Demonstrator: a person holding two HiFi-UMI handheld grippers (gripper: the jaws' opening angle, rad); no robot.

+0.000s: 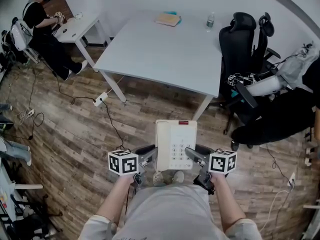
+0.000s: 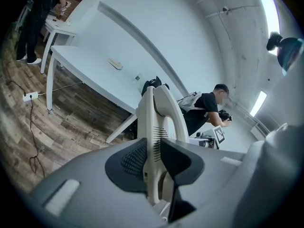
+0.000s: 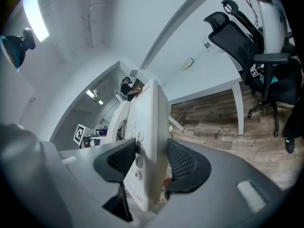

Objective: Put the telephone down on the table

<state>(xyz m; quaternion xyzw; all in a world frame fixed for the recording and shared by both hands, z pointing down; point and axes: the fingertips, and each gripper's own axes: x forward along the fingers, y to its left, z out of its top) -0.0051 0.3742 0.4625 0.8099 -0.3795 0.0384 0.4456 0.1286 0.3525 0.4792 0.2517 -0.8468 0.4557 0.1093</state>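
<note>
Telephone held, lower centre of the head view.
Forearms forward; left gripper and right gripper clamp its sides, angled slightly down.

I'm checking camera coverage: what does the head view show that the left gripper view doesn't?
Only the head view: the keypad and the right gripper. Only the left gripper view: a ceiling light strip, and how the left gripper clamps the telephone edge-on. Both: the telephone, the white table, the book on it.
</note>
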